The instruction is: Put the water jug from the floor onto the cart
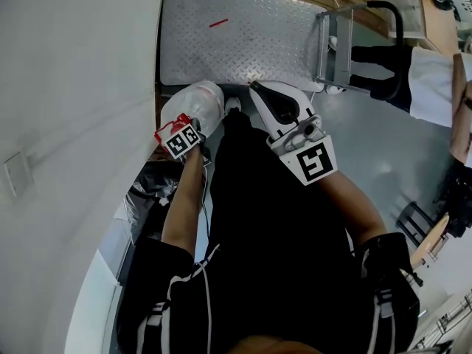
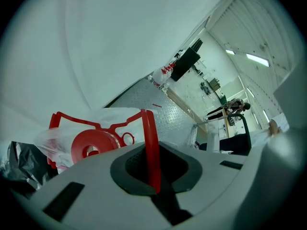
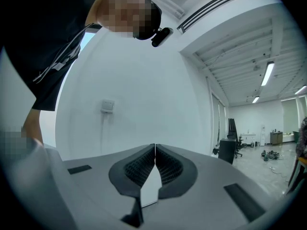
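Note:
The clear water jug point(image 1: 198, 103) with its red cap point(image 2: 92, 146) hangs just before the near edge of the cart's metal deck point(image 1: 236, 39). My left gripper point(image 1: 183, 130) points steeply down and is shut on the jug's thin red handle point(image 2: 151, 143), which stands upright between the jaws. In the left gripper view, that gripper point(image 2: 154, 174) has the deck point(image 2: 160, 107) beyond the jug. My right gripper point(image 1: 259, 91), white with a marker cube, sits to the right of the jug. It point(image 3: 155, 150) is shut on nothing and faces a white wall.
The cart's push handle point(image 1: 387, 17) rises at the deck's far right, with a person's dark legs point(image 1: 380, 76) beside it. A curved white wall point(image 1: 74, 124) runs along the left. A black bag point(image 1: 151, 186) lies on the floor by it.

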{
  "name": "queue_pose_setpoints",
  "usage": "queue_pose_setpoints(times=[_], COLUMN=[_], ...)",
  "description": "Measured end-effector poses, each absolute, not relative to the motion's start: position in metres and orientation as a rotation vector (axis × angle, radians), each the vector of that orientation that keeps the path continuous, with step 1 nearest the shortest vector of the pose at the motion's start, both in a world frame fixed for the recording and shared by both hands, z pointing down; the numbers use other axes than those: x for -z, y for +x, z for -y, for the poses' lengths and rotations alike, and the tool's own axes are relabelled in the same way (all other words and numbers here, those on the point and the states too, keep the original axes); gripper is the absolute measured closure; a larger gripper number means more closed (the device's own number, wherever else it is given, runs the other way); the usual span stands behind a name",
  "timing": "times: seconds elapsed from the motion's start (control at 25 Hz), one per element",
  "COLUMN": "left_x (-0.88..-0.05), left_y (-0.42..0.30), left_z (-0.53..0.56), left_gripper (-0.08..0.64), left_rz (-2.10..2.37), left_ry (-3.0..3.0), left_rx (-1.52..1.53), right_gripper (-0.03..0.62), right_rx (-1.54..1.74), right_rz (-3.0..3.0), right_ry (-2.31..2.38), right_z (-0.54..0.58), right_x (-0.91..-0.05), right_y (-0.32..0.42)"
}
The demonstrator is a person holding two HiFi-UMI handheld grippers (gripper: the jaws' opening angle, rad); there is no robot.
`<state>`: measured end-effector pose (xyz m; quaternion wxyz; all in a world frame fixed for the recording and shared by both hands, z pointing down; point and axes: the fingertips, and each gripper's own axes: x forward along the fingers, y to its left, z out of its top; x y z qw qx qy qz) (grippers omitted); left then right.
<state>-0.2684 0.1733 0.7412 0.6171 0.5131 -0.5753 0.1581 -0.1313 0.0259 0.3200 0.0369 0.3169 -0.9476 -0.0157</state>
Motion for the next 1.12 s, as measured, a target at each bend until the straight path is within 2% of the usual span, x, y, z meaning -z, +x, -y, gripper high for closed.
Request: queue_pose_setpoints(times=[0.6,1.12], left_x=[-0.706,-0.699], left_y=[-0.241,-0.187], left_z=[-0.101,-0.008], left_gripper=[0.518,0.518], left_rz=[1.349,1.334], left_ry=[1.255,1.279], left_rx=[-0.429,-0.522], right_gripper=[0.574,0.574], right_rx=[-0.060,-0.157], right_rz=[2.922,2.901], right_ry=[1.158,1.237], right_z=[0.027,0.074], right_x=[-0.317,-0.333], right_y=[-0.058,0.005])
